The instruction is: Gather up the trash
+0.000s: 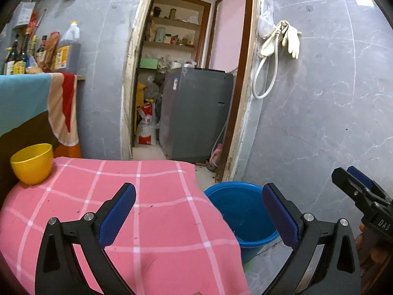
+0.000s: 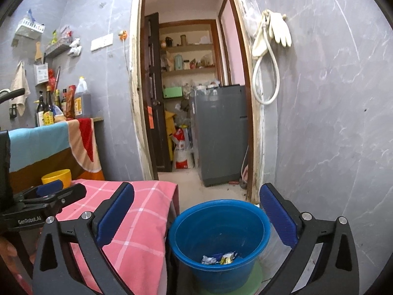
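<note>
A blue bucket (image 2: pixel 218 241) stands on the floor to the right of a table draped in a pink checked cloth (image 1: pixel 137 221). Crumpled wrappers (image 2: pixel 221 258) lie at the bucket's bottom. My right gripper (image 2: pixel 196 211) hovers open above the bucket, nothing between its fingers. Over the pink cloth, my left gripper (image 1: pixel 199 211) is open and empty too, with the bucket (image 1: pixel 243 211) just past the table's right edge. Each gripper shows in the other's view: the right one (image 1: pixel 361 186) at the far right, the left one (image 2: pixel 54 191) at the left, over the cloth (image 2: pixel 137 221).
A yellow bowl (image 1: pixel 32 163) sits at the table's far left corner. Behind it a counter holds bottles (image 1: pixel 36 51) under a draped colourful cloth (image 1: pixel 36 98). A doorway ahead opens to a grey washing machine (image 1: pixel 196 113). A hose and gloves (image 1: pixel 282 39) hang on the grey wall.
</note>
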